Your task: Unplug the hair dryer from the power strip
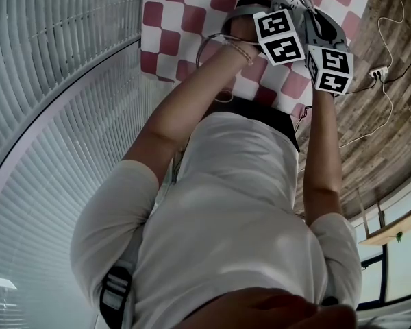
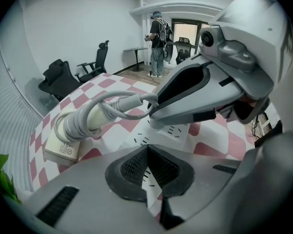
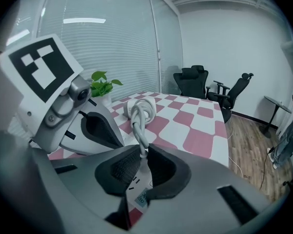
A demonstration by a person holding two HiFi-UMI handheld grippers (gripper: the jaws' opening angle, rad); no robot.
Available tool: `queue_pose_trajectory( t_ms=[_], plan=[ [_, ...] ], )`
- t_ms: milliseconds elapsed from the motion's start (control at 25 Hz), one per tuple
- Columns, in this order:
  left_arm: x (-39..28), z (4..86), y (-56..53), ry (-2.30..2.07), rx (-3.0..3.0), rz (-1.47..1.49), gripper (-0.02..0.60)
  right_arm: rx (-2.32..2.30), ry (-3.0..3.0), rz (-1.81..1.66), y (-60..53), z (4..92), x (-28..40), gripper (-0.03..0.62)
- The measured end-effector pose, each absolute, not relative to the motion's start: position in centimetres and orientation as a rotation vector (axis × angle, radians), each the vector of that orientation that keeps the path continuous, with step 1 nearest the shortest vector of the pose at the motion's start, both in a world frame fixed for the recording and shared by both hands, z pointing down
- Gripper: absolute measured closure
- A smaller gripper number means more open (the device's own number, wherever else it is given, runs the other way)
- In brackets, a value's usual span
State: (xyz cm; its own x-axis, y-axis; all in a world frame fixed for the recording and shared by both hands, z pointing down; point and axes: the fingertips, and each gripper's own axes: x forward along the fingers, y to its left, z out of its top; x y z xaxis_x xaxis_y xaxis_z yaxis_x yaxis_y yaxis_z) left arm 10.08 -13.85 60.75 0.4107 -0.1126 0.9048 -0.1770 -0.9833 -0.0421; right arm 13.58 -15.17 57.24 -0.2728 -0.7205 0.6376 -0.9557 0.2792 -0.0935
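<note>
A white power strip (image 2: 178, 130) lies on the red-and-white checked table (image 2: 112, 84). My left gripper (image 2: 147, 147) points steeply down at it, jaws shut, with the strip's sockets showing just past the tips. My right gripper (image 3: 142, 152) is shut on the hair dryer's plug, and the grey cord (image 3: 139, 130) rises from between its pads. The cord runs to a coil wound round the white hair dryer (image 2: 63, 147), which lies further along the table. The power strip (image 3: 136, 191) shows under the right jaws. The head view shows both marker cubes side by side, left (image 1: 279, 36) and right (image 1: 331, 69).
Black office chairs (image 2: 63, 77) stand beyond the table, and a person (image 2: 158, 43) stands at the far doorway. A potted plant (image 3: 102, 84) sits at the table's far corner by the blinds. White cables and another socket block (image 1: 378, 74) lie on the wood floor.
</note>
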Motion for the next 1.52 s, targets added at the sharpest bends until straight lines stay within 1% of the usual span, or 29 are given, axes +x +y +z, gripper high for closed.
queue_pose_trajectory(
  t_ms=[1200, 1400, 1520],
  plan=[
    [10.22, 60.24, -13.86, -0.259, 2.572, 1.628, 0.551, 1.512, -2.075, 0.686, -14.95, 56.7, 13.75, 0.525],
    [9.96, 60.85, -13.8, -0.271, 2.571, 1.572, 0.551, 1.516, -2.077, 0.697, -15.25, 57.46, 13.68, 0.525],
    [9.81, 61.08, -13.87, -0.273, 2.573, 1.601, 0.551, 1.518, -2.083, 0.681, -15.28, 57.34, 13.5, 0.525]
  ],
)
